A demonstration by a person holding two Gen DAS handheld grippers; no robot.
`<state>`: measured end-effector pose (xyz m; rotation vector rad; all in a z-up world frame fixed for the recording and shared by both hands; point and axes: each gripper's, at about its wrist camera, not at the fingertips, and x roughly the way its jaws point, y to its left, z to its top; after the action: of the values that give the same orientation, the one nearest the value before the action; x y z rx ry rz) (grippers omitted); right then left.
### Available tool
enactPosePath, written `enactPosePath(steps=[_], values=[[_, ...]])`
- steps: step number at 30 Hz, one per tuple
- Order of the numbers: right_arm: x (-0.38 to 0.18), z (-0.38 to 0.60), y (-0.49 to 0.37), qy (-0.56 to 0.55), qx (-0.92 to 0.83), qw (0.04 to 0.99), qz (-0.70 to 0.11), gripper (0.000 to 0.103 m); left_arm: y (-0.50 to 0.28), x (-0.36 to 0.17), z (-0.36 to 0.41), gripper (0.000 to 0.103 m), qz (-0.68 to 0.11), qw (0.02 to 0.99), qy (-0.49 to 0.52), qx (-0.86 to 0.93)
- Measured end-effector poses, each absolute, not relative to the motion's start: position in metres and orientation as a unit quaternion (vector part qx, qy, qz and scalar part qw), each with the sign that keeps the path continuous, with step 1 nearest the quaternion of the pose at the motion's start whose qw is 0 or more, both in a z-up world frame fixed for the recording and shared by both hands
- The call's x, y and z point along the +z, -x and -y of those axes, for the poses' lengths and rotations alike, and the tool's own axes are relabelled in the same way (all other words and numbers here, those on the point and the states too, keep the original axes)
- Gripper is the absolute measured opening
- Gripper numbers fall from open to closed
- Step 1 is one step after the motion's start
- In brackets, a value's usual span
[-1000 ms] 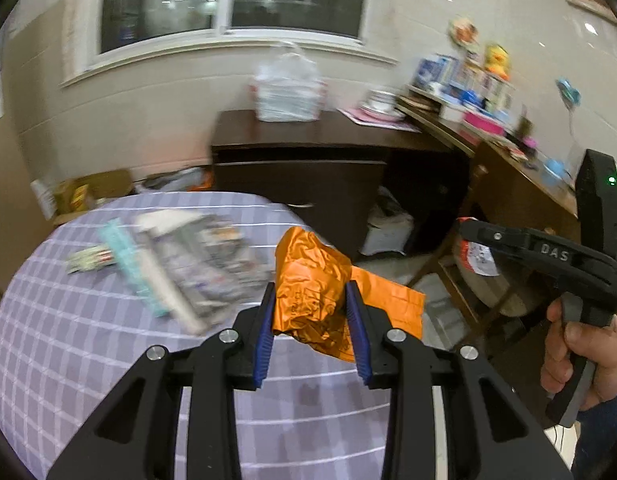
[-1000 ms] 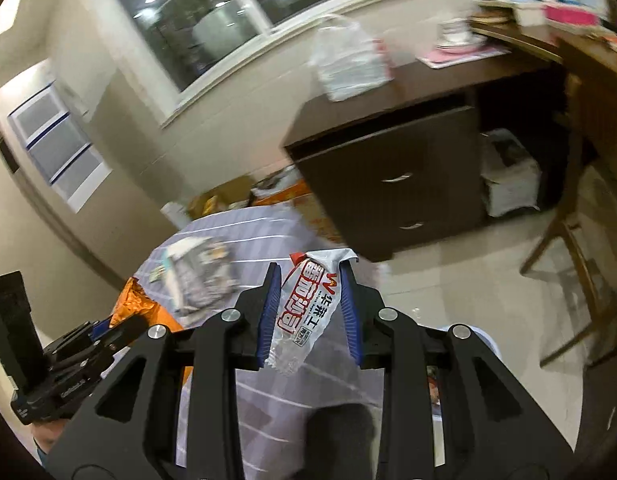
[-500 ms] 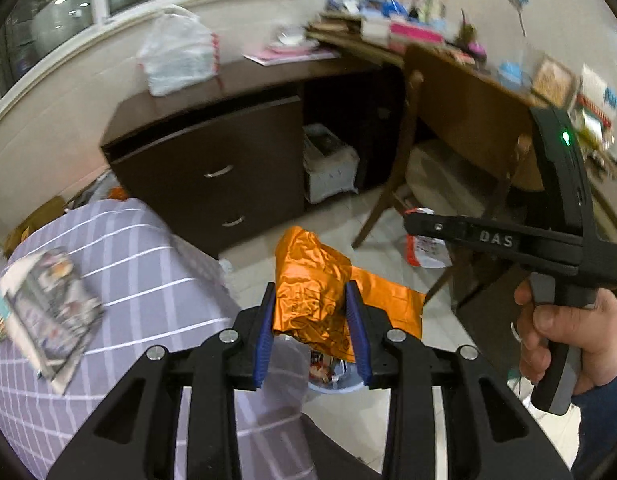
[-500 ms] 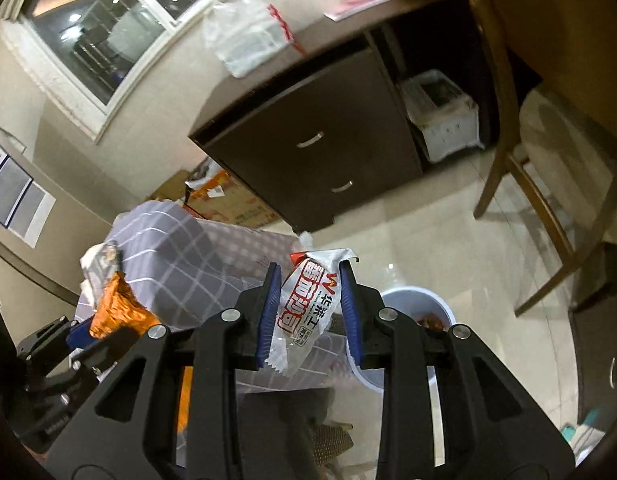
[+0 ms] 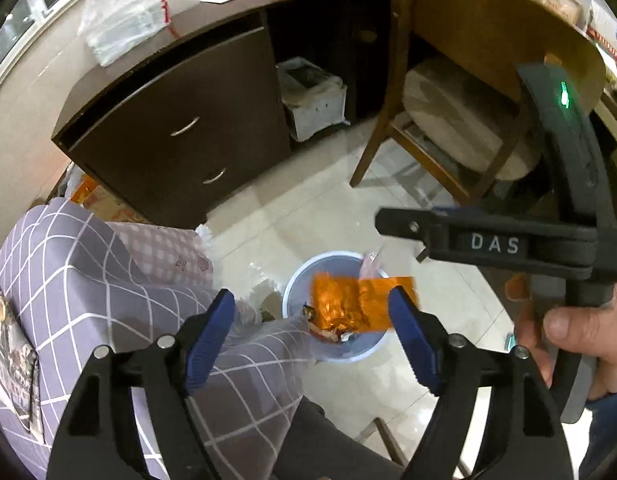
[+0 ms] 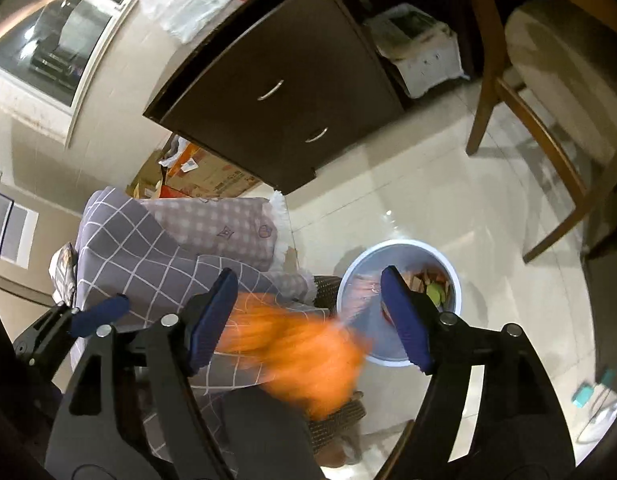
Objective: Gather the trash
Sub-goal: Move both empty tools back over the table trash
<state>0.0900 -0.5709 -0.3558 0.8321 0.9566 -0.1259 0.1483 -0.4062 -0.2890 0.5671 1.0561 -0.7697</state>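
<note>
A pale blue trash bin (image 5: 298, 280) (image 6: 404, 246) stands on the tiled floor with scraps inside. My left gripper (image 5: 312, 300) hangs above it, jaws opening, pads clear of the orange foil wrapper (image 5: 344, 306), which is dropping toward the bin. In the right wrist view that orange wrapper (image 6: 308, 354) is a falling blur below my right gripper (image 6: 308, 276), whose jaws are also opening. A clear red-printed wrapper (image 6: 358, 294) (image 5: 370, 264) falls free at the bin's rim. A hand holds the right gripper (image 5: 388, 224) just right of the left one.
A table under a purple checked cloth (image 5: 68, 264) (image 6: 124, 248) lies left of the bin, a magazine (image 5: 12, 360) on it. Behind are a dark cabinet (image 5: 180, 120) topped by a white plastic bag (image 5: 124, 20), and a wooden chair (image 5: 448, 120). A cardboard box (image 6: 204, 176) sits by the cabinet.
Both grippers swung off the table to above the bin and tipped downward. Both opened, letting go of the orange wrapper and the red-printed wrapper, which now fall.
</note>
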Motion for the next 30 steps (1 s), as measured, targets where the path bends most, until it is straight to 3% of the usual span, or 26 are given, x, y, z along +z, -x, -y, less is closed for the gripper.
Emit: enactPosePath(steps=[7,22,24,30], values=[[-0.349,0.574,-0.077,-0.392,-0.083,0.809,-0.431,0.096,-0.150,-0.268,0.382,0.083,-0.461,0.790,-0.226,-0.336],[-0.262,0.526,-0.075,-0.343,-0.069,0.855,-0.383,0.097,-0.138,-0.194,0.299,0.086,-0.391,0.859,-0.111,-0.312],[-0.244,0.509,-0.082,-0.325,-0.055,0.865,-0.377,0.097,-0.138,-0.186,0.283,0.091,-0.383,0.866,-0.098,-0.304],[-0.202,0.450,-0.106,-0.279,-0.003,0.888,-0.365,0.097,-0.140,-0.171,0.227,0.092,-0.367,0.888,-0.065,-0.270]])
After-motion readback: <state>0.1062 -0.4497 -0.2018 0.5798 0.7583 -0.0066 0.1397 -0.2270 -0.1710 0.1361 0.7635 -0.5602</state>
